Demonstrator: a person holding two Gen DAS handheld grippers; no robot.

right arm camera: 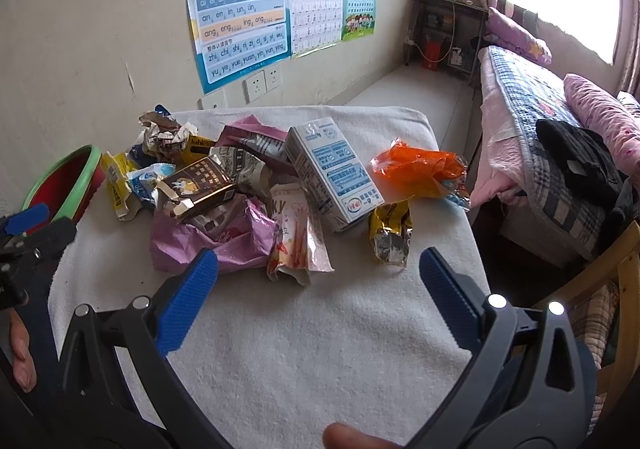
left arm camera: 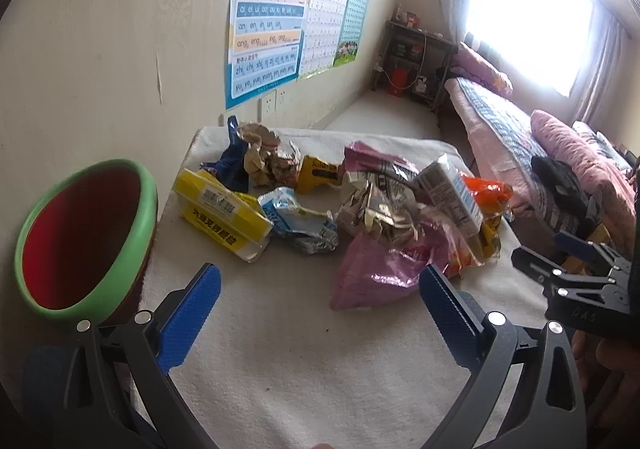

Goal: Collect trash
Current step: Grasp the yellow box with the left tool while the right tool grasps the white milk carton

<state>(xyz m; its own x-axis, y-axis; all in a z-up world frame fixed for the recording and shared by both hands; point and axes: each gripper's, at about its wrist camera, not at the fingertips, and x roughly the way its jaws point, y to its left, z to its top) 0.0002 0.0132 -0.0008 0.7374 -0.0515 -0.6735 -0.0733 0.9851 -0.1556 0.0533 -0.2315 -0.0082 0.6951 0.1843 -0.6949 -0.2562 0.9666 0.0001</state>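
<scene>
A heap of trash lies on a white towel-covered table (left arm camera: pixel 304 361): a yellow box (left arm camera: pixel 224 217), a pink wrapper (left arm camera: pixel 376 273), a white-blue milk carton (right arm camera: pixel 334 173), an orange wrapper (right arm camera: pixel 420 165), a brown box (right arm camera: pixel 200 185), a small yellow wrapper (right arm camera: pixel 390 233). A red bin with a green rim (left arm camera: pixel 84 237) stands at the table's left edge; it also shows in the right wrist view (right arm camera: pixel 68 181). My left gripper (left arm camera: pixel 320 285) is open and empty, short of the pink wrapper. My right gripper (right arm camera: pixel 320 269) is open and empty, near the pink-white wrapper (right arm camera: pixel 296 237).
A wall with posters (left arm camera: pixel 272 17) runs behind the table. A bed with pink bedding (right arm camera: pixel 560 129) stands to the right. A dark shelf (right arm camera: pixel 444 29) stands at the far end. A wooden chair (right arm camera: pixel 616 281) is at the right edge.
</scene>
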